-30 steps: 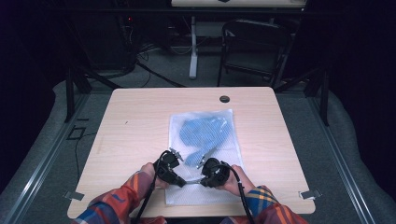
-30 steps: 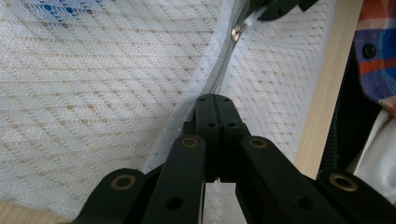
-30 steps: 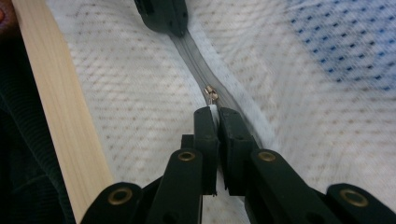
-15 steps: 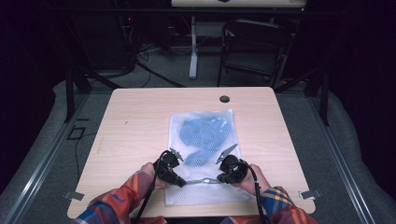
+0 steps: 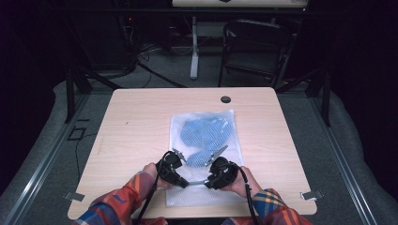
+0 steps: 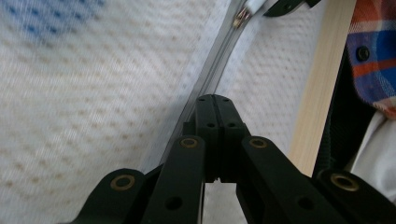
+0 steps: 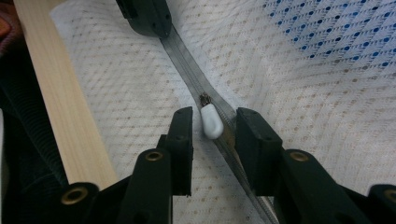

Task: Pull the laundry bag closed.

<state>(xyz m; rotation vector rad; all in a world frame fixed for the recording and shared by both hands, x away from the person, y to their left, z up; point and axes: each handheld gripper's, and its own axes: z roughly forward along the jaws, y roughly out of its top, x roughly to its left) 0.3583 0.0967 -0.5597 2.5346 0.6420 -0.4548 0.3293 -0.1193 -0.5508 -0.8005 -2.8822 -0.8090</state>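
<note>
A white mesh bag with a blue item inside lies flat on the table. A grey zipper runs across its near end. My left gripper is shut on the zipper tape, and it shows at the top of the right gripper view. My right gripper has just been opening. The white zipper pull lies between its jaws with a gap on each side. In the high view the left gripper and right gripper face each other over the bag's near end.
The wooden table has a dark grommet hole near its far edge. Its front edge runs close beside the bag. Plaid sleeves come in from the bottom. A chair and table legs stand beyond.
My right gripper has slid to the right along the zipper, away from the left one. The left gripper has kept its place.
</note>
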